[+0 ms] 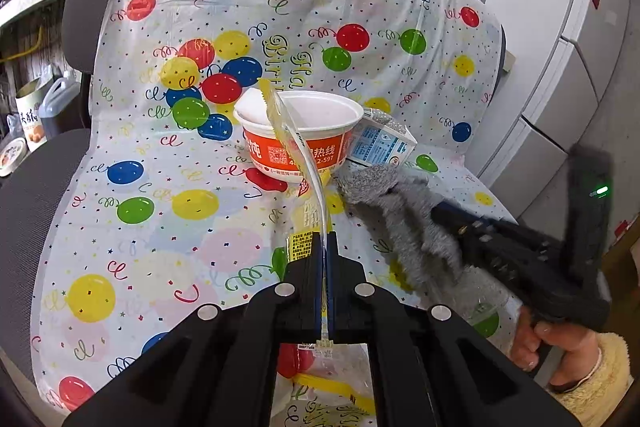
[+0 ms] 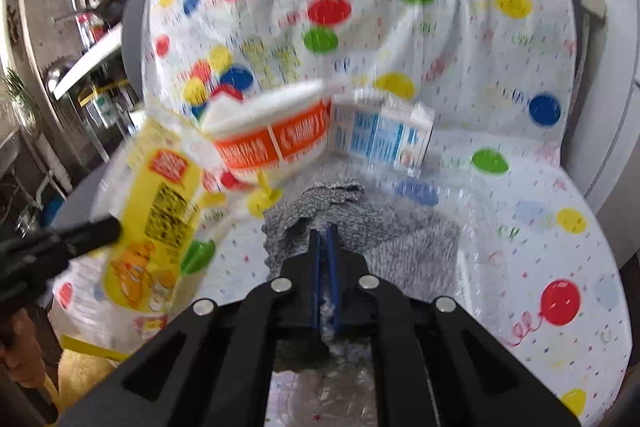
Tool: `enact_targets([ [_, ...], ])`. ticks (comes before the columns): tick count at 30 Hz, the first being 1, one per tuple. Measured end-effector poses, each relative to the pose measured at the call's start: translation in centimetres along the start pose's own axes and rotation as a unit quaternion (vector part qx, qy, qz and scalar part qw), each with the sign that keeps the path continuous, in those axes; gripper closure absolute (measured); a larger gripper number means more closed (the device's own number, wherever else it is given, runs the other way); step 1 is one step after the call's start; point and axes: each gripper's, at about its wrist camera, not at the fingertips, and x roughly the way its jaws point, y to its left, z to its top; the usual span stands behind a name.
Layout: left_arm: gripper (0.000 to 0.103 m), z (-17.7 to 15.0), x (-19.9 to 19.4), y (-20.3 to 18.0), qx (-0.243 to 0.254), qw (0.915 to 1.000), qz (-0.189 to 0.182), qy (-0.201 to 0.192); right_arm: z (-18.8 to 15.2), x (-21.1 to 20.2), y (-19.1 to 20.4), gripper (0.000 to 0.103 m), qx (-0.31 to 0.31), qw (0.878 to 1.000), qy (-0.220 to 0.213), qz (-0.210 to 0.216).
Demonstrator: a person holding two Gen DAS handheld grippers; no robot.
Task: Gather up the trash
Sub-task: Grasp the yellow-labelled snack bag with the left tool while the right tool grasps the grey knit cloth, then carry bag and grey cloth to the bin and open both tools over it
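The left claw (image 1: 325,239) pinches the yellow bag (image 2: 160,211) to hold it up, while the right claw (image 2: 325,233) grips the gray rag (image 2: 372,227) on the chair (image 1: 36,195).

On the chair seat, over one balloon-print plastic sheet (image 1: 168,227), there was one orange-and-white paper bowl (image 1: 298,135), one small blue-and-white carton (image 1: 380,143) lying just beside it, one grey cloth (image 1: 404,223) and one yellow-and-clear plastic bag (image 2: 160,211). Two black grippers were in play, the left gripper (image 1: 323,239) and the right gripper (image 2: 325,233), each with two fingers. One hand (image 1: 556,351) showed in a fuzzy sleeve.
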Motion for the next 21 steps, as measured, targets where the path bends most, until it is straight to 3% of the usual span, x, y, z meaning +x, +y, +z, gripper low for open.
enact_targets([
  [7,0.102,0.2,-0.6,-1.0,0.011,0.9999,0.001,-0.006,2.3,-6.0,-0.5,0.099,-0.016,0.997,-0.075,-0.023],
  [11,0.102,0.9,-2.4,-2.7,0.028,0.999,-0.014,-0.031,2.5,-9.0,-1.6,0.099,-0.006,0.994,-0.103,-0.03],
  [21,0.102,1.8,-4.9,-10.0,0.065,0.9925,-0.093,-0.043,-1.0,-16.4,-5.7,0.099,0.036,0.988,-0.137,-0.061],
])
